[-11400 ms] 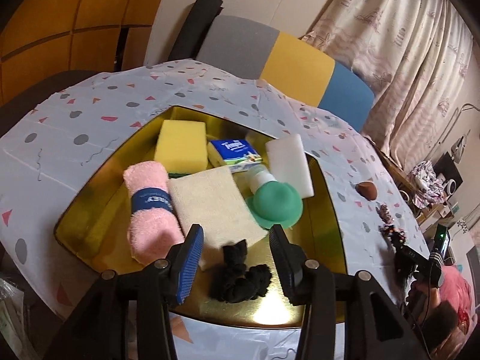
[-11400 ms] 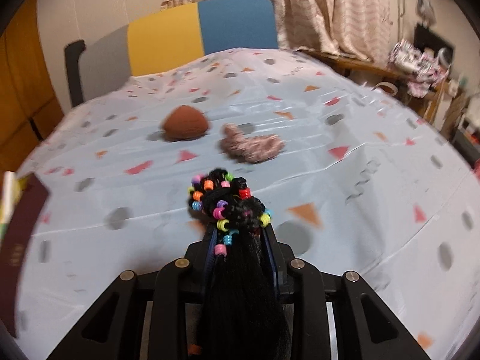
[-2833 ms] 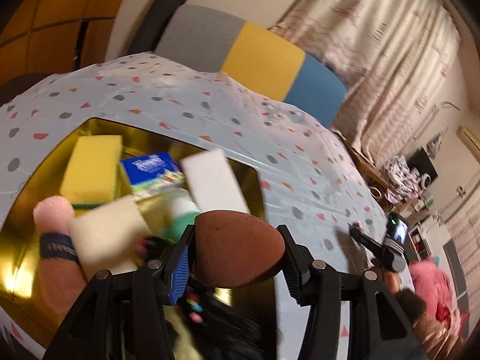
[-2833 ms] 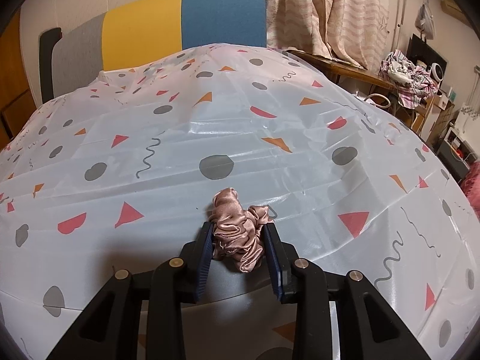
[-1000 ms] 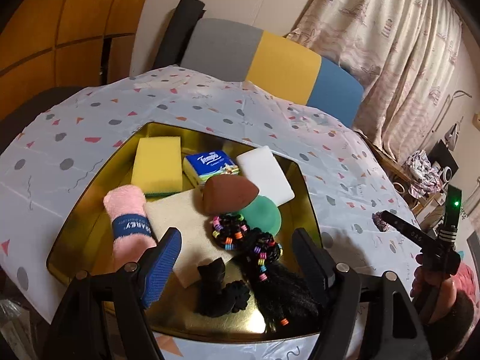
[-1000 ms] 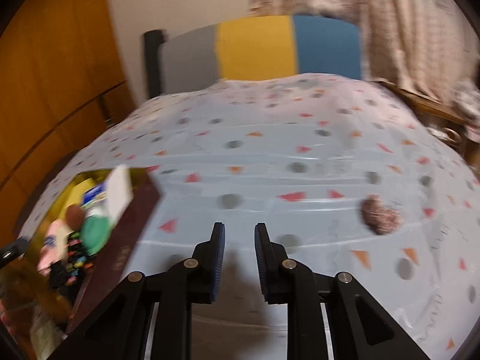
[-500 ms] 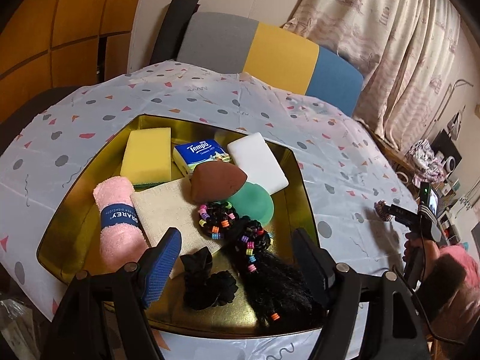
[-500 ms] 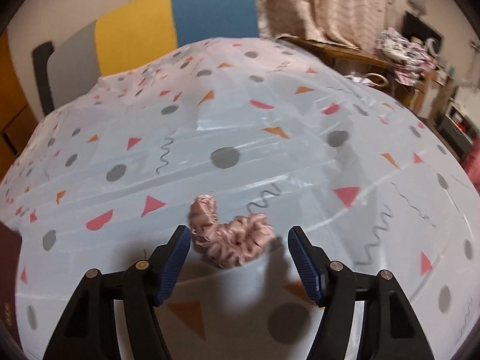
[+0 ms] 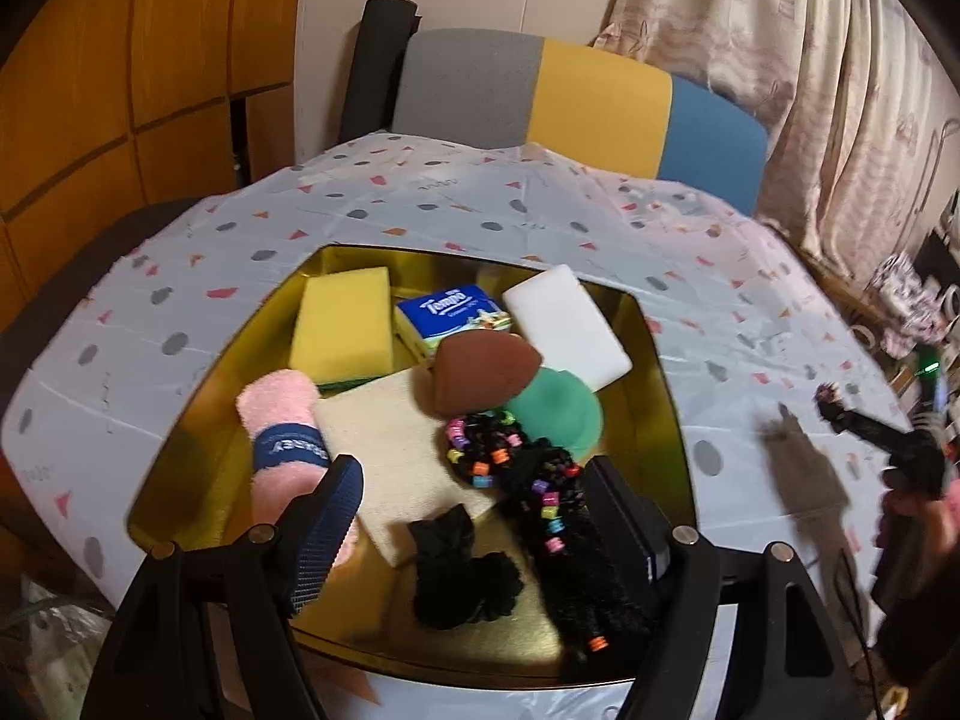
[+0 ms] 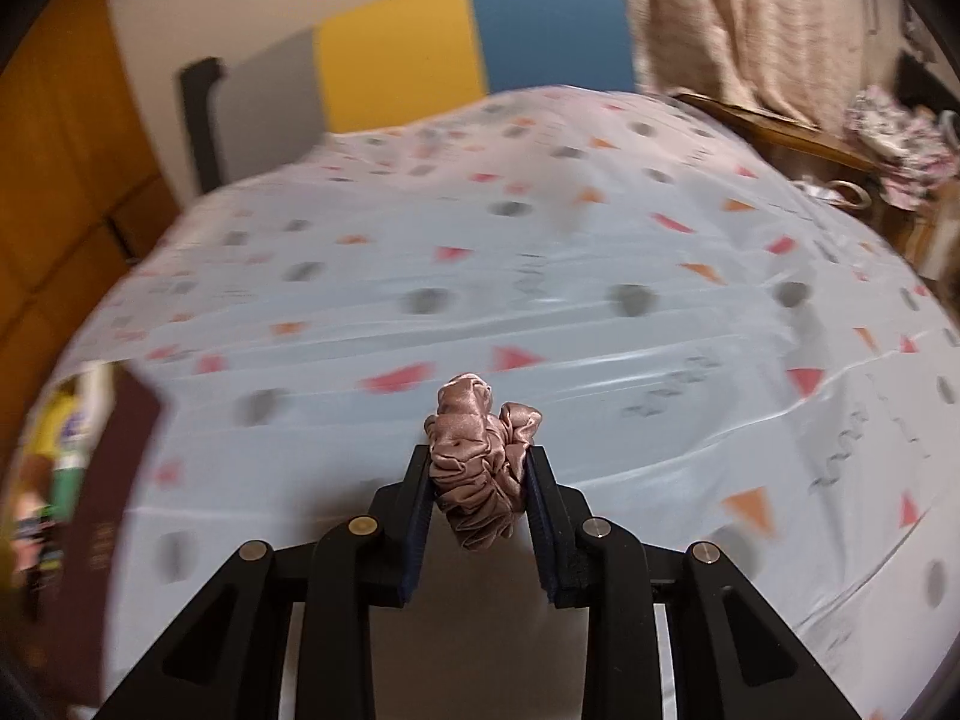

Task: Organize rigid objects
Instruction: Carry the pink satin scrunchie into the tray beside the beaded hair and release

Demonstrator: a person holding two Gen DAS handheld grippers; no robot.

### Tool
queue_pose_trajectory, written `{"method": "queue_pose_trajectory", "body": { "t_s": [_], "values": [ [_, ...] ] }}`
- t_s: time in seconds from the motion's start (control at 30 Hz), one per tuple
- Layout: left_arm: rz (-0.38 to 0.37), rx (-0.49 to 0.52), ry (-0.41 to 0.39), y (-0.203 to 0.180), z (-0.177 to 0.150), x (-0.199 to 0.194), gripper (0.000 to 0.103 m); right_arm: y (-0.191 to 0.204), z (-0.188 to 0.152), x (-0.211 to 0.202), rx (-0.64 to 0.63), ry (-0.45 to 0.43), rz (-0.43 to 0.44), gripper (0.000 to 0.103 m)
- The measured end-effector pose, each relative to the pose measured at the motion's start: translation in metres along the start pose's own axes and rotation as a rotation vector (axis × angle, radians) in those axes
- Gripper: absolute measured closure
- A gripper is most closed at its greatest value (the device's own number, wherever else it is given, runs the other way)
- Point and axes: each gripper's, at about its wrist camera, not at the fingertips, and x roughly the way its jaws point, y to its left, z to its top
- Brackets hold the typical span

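Pinching the soft pink scrunchie [image 10: 480, 468] only by its compressed middle in the closed right claw [image 10: 480, 474], risking slippage onto the worktop [image 10: 540, 276] short of the gold tray [image 9: 660, 360], left claw [image 9: 474, 516] wide open, empty.

"Tempo" reads in white on the blue tissue pack [image 9: 451, 313] just behind the brown sponge [image 9: 483, 373]; the pink towel's navy band [image 9: 290, 450] carries unclear lettering.

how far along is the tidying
Nearly done. The gold tray already holds the brown sponge, beaded hair piece and black scrunchie, among others. The right gripper is shut on the pink scrunchie, not yet in the tray. The left gripper is open and empty.
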Motion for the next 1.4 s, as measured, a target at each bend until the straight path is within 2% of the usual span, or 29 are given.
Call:
{"method": "queue_pose_trajectory", "body": {
  "t_s": [0.1, 0.27, 0.33, 0.5, 0.63, 0.77, 0.83, 0.9, 1.03, 1.17, 1.4],
  "values": [
    [0.052, 0.024, -0.031, 0.001, 0.000, -0.006, 0.026, 0.039, -0.004, -0.021, -0.025, -0.013, 0.117, 0.073],
    [0.198, 0.057, -0.052, 0.005, -0.002, -0.013, 0.026, 0.122, -0.020, -0.050, -0.111, -0.008, 0.302, 0.073],
    [0.218, 0.058, -0.033, 0.010, -0.004, -0.014, 0.026, 0.155, -0.029, -0.056, -0.171, -0.004, 0.341, 0.073],
    [0.240, 0.037, 0.017, 0.025, -0.013, -0.017, 0.026, 0.214, -0.048, -0.054, -0.290, 0.030, 0.375, 0.073],
    [0.240, -0.009, 0.043, 0.038, -0.018, -0.020, 0.026, 0.236, -0.056, -0.041, -0.293, 0.055, 0.362, 0.070],
    [0.234, -0.056, 0.040, 0.051, -0.021, -0.027, 0.026, 0.243, -0.055, -0.028, -0.277, 0.050, 0.284, 0.053],
    [0.241, -0.064, 0.033, 0.054, -0.021, -0.031, 0.026, 0.242, -0.055, -0.026, -0.253, 0.057, 0.275, 0.043],
    [0.243, -0.066, 0.021, 0.055, -0.019, -0.035, 0.026, 0.238, -0.056, -0.032, -0.229, 0.041, 0.249, 0.030],
    [0.225, -0.071, 0.013, 0.055, -0.015, -0.039, 0.026, 0.238, -0.060, -0.052, -0.212, 0.015, 0.234, 0.020],
    [0.203, -0.074, 0.016, 0.053, -0.013, -0.043, 0.026, 0.250, -0.072, -0.065, -0.245, 0.027, 0.235, 0.001],
    [0.237, -0.082, 0.010, 0.057, -0.008, -0.052, 0.026, 0.276, -0.085, -0.081, -0.307, 0.026, 0.119, 0.000]
  ]
}}
